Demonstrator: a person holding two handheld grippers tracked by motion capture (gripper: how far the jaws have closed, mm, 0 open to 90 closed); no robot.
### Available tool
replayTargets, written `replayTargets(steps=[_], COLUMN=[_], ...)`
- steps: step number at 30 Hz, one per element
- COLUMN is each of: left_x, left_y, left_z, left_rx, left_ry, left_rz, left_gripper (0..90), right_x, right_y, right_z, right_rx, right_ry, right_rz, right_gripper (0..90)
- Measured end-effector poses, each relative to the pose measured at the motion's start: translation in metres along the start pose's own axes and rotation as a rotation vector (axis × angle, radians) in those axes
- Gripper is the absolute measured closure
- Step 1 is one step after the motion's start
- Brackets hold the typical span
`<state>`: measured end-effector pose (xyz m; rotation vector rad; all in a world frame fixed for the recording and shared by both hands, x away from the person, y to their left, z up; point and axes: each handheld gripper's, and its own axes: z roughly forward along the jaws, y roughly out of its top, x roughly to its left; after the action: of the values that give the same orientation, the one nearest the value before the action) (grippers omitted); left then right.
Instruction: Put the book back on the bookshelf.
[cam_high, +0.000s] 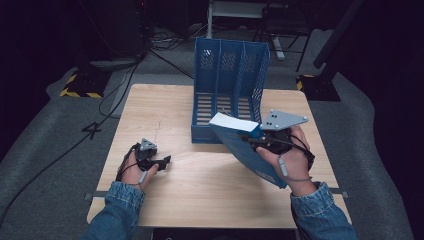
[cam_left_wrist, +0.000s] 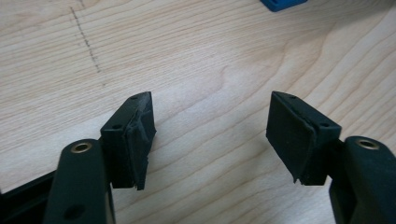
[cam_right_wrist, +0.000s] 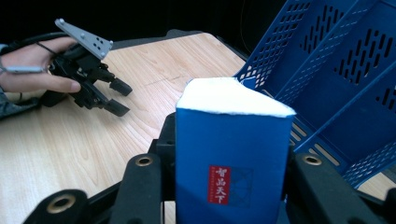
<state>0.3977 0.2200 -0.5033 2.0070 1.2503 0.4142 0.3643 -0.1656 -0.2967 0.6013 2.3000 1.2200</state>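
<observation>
Left gripper (cam_high: 162, 162): it is at the left side of the table, low over the wood, in the person's left hand (cam_high: 134, 172). Its jaws point toward the middle of the table.
Left jaws: they stand apart with nothing between them. In the left gripper view the two black pads (cam_left_wrist: 140, 135) have only bare wood between them.
Table (cam_high: 165, 105): light wood with a thin dark pencil-like line (cam_left_wrist: 86, 39) on the left part. It stands on a grey floor in a dark room.
Blue book (cam_high: 245, 150): it is held off the table, right of the centre, just in front of the rack. It is tilted, with the white page edge up and toward the rack, and the lower corner down near the person's right wrist.
Book cover: in the right gripper view the blue book (cam_right_wrist: 231, 158) has a small red label with white characters.
Blue file rack (cam_high: 230, 90): it stands at the far middle of the table, open side to the person, with upright dividers and perforated walls. The compartments look empty.
Right gripper (cam_high: 260, 140): it is at the right, in the person's right hand (cam_high: 290, 162), with a grey three-cornered plate on top.
Right jaws: they are closed on the blue book, one jaw at each side of it.
</observation>
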Motion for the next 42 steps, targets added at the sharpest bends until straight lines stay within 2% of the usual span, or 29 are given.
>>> replayTargets(steps=[5,6,13,21,32,42], left_x=[0.000,0.000,0.005,0.006,0.006,0.009], left_y=[-0.003,-0.004,-0.012,-0.015,-0.013,-0.009], left_z=[-0.003,-0.004,-0.011,-0.015,-0.013,-0.008], left_rx=[0.023,0.028,0.035,0.034,0.044,0.052], left_ry=[0.060,0.067,0.083,0.094,0.096,0.097], left_rz=[0.041,0.039,0.025,0.013,0.007,0.010], left_gripper=[25.9,25.3,18.3,18.1,14.6,9.7], right_x=[-0.006,-0.007,-0.017,-0.034,-0.058,-0.087], right_y=[0.002,0.003,0.009,0.026,0.047,0.062], right_z=[-0.007,-0.008,-0.016,-0.026,-0.038,-0.039], right_rx=[-0.013,-0.018,-0.050,-0.102,-0.137,-0.159], right_ry=[0.012,0.014,0.050,0.079,0.042,0.003], right_rz=[0.036,0.041,0.078,0.106,0.139,0.191], right_gripper=[60.9,60.9,60.9,60.9,60.9,61.0])
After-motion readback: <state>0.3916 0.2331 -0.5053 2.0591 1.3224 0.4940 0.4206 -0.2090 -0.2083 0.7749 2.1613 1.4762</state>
